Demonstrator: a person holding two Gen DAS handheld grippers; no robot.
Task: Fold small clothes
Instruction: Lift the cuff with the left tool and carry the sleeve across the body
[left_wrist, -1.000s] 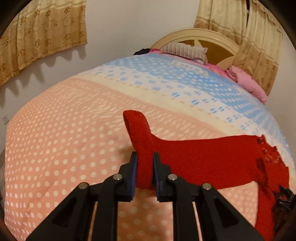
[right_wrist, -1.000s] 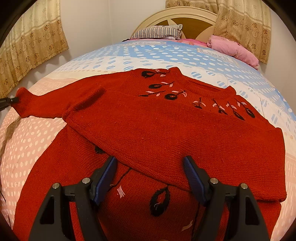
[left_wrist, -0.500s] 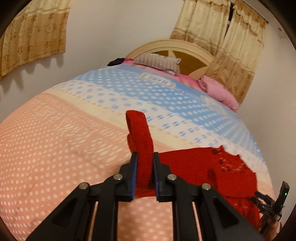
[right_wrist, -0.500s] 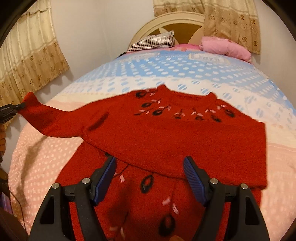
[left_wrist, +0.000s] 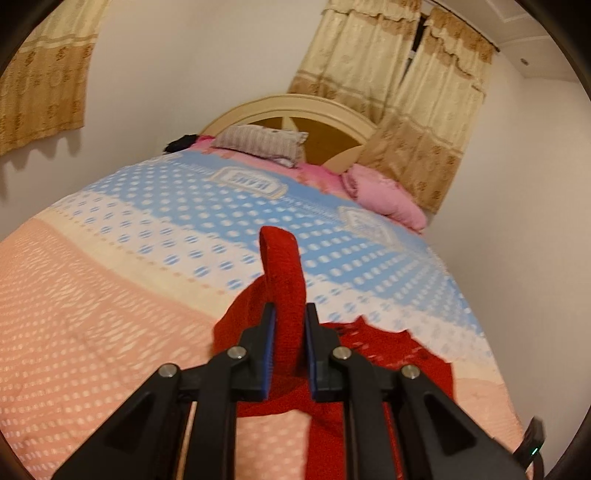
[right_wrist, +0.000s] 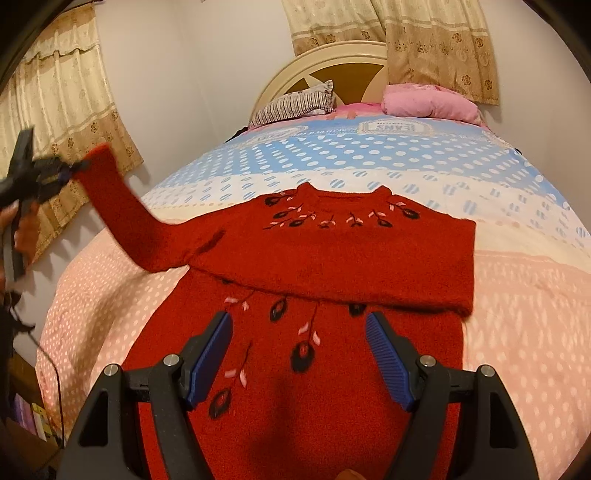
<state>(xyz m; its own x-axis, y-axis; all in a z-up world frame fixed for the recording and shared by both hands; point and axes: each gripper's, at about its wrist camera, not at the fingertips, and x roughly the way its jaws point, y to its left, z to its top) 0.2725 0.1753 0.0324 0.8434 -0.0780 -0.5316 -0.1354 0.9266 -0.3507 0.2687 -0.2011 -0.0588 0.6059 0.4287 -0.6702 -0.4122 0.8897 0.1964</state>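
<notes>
A red knitted sweater (right_wrist: 332, 258) with black and pink flower embroidery lies on the bed; one sleeve is folded across its chest. My left gripper (left_wrist: 289, 332) is shut on the cuff of the other sleeve (left_wrist: 282, 266) and holds it up off the bed. In the right wrist view that left gripper (right_wrist: 55, 173) is at the far left, with the sleeve (right_wrist: 125, 210) stretched up and away from the body. My right gripper (right_wrist: 299, 354) is open and empty, above the sweater's lower half.
The bed (right_wrist: 517, 295) has a dotted pink, cream and blue cover. A striped pillow (right_wrist: 295, 103) and a pink pillow (right_wrist: 428, 103) lie by the headboard (right_wrist: 332, 66). Curtains (right_wrist: 66, 122) hang on the walls. A cable (right_wrist: 40, 350) hangs at the bed's left edge.
My left gripper has lifted the sleeve cuff higher off the bed. My right gripper has drawn back and up from the sweater and stayed open.
</notes>
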